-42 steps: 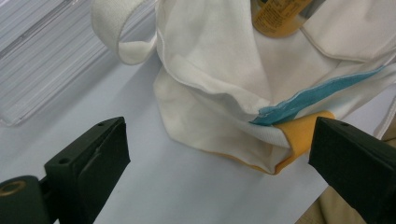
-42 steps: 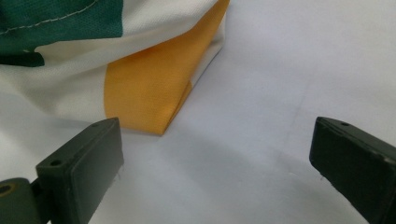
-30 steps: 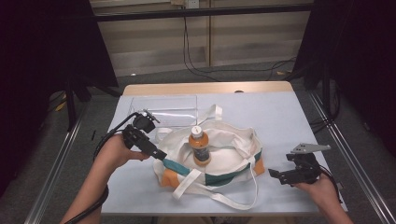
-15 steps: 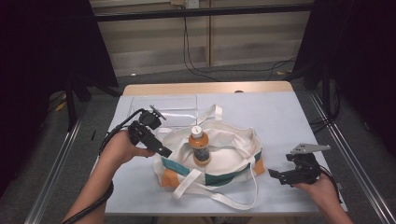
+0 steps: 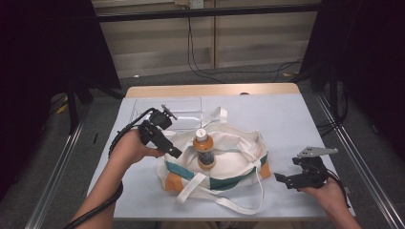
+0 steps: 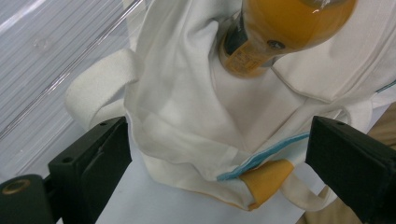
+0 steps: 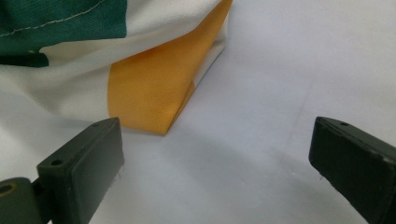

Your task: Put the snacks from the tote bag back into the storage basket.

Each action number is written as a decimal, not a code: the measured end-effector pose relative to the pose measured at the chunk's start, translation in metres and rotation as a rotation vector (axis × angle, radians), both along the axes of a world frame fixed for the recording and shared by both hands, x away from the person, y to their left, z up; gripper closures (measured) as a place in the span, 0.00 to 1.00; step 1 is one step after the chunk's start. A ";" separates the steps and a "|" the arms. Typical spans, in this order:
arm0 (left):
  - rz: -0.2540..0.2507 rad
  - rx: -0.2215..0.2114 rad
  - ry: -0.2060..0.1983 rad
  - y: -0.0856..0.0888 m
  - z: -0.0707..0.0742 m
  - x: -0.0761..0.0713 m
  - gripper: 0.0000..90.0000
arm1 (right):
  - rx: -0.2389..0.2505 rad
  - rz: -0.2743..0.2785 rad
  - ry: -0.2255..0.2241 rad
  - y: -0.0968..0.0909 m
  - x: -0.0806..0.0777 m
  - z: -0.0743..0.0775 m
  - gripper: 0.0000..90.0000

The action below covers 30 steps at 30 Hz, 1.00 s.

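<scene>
Two grippers work around one soft tote bag [image 5: 215,157] in the high view, with a bottle [image 5: 204,149] of orange drink standing upright on the bag's cloth just ahead of the left gripper [image 5: 173,151]. That gripper sits at the bag's left end, its jaws spread wide with nothing between the pads; they have just been easing inward a little. The right gripper [image 5: 282,178] rests on the table [image 5: 296,119] just off the bag's right corner, also wide apart and holding nothing. The risk I see is that the bottle has only slack fabric under it, so a tug on the cloth from either side could tip it over.

From the left gripper view, creased cream canvas with a teal seam and an orange corner patch lies between and beyond the jaws, untouched. A broad webbing handle [image 6: 93,88] loops just past the left jaw, and the glossy, rounded bottle stands farther ahead. Closing here might catch only one layer, or the strap instead of the rim. A ribbed clear tray [image 6: 42,56] lies off to the left.

From the right gripper view, the bag's folded orange corner, next to a green woven band, lies ahead of the left jaw on the smooth pale table. The jaws straddle bare surface, so a close here would grab nothing.
</scene>
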State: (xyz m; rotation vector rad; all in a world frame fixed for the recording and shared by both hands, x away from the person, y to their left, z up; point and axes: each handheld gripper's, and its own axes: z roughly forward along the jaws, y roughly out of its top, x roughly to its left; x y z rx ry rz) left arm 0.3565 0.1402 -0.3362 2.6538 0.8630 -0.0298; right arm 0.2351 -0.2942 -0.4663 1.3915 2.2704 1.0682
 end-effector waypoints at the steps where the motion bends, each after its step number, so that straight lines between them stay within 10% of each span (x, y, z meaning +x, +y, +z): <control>1: -0.004 0.001 -0.002 -0.002 0.000 0.000 0.07 | 0.001 -0.001 0.000 0.000 0.000 0.000 0.03; 30: -0.055 0.005 0.003 -0.033 0.002 0.006 0.09 | -0.003 0.010 0.007 0.001 -0.002 -0.001 0.03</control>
